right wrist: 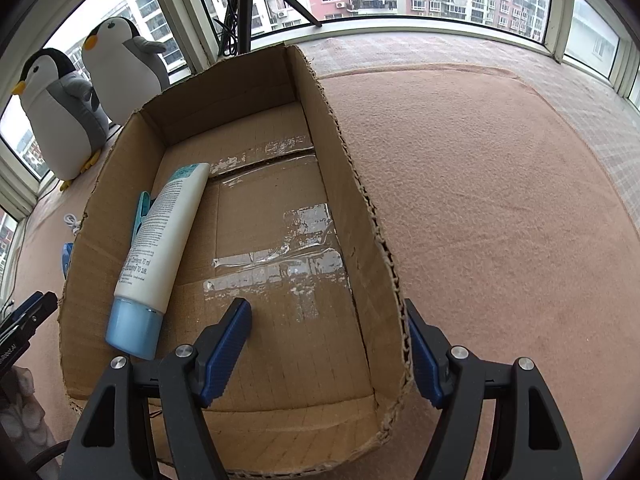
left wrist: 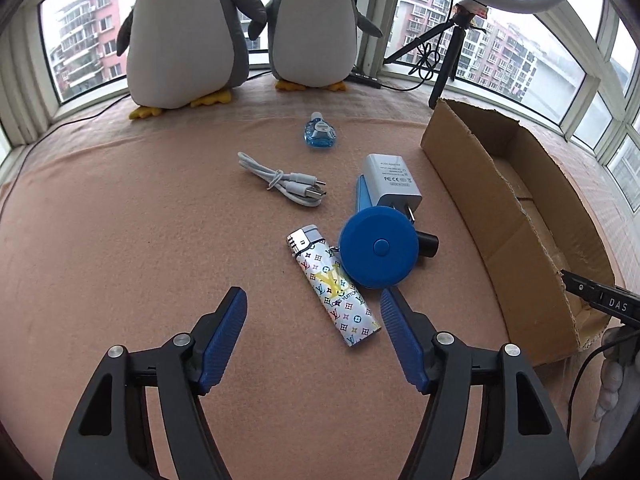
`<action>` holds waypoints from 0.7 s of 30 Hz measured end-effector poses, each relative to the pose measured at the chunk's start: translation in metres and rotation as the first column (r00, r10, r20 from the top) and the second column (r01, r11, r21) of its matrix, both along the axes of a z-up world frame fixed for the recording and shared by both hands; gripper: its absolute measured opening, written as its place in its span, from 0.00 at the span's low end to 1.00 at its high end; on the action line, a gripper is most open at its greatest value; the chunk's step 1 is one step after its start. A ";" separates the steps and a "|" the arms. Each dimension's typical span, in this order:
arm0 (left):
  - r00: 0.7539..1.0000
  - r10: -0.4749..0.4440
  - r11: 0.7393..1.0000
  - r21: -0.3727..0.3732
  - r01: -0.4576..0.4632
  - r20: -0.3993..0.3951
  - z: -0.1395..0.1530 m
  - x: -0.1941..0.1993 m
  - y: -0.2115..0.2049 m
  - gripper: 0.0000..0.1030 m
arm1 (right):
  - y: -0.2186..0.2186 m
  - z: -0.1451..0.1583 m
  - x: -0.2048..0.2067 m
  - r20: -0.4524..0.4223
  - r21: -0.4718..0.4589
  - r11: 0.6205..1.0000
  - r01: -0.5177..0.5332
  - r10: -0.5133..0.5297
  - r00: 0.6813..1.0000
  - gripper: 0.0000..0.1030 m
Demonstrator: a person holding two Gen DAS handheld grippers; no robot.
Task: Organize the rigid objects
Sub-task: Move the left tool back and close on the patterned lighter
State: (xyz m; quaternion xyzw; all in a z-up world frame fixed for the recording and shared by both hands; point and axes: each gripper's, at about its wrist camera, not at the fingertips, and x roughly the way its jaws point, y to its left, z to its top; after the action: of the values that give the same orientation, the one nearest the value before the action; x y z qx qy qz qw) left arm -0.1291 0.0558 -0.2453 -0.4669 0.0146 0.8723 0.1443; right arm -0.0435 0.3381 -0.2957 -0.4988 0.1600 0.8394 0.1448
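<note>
Counting two penguins [left wrist: 188,36], one lighter [left wrist: 334,286], one box [right wrist: 352,184]

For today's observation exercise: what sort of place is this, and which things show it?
Probably a bay-window ledge in a high-rise flat: curved windows facing apartment blocks, plush penguins on a pink blanket, and a ring-light tripod.
</note>
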 end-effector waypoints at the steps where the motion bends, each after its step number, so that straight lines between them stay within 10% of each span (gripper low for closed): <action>1: 1.000 -0.004 1.000 -0.005 0.004 -0.001 -0.001 -0.001 0.003 0.64 | 0.000 0.000 0.000 0.000 0.000 1.000 0.000 0.000 1.000 0.68; 21: 0.999 0.029 0.999 -0.019 -0.029 0.019 -0.015 -0.020 0.004 0.41 | 0.001 0.000 0.001 0.000 0.000 1.000 0.000 0.000 1.000 0.68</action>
State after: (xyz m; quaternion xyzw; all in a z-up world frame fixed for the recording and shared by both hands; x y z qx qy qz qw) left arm -0.1490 0.0603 -0.2601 -0.4769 0.0147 0.8695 0.1273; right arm -0.0429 0.3387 -0.2959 -0.4989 0.1600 0.8394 0.1447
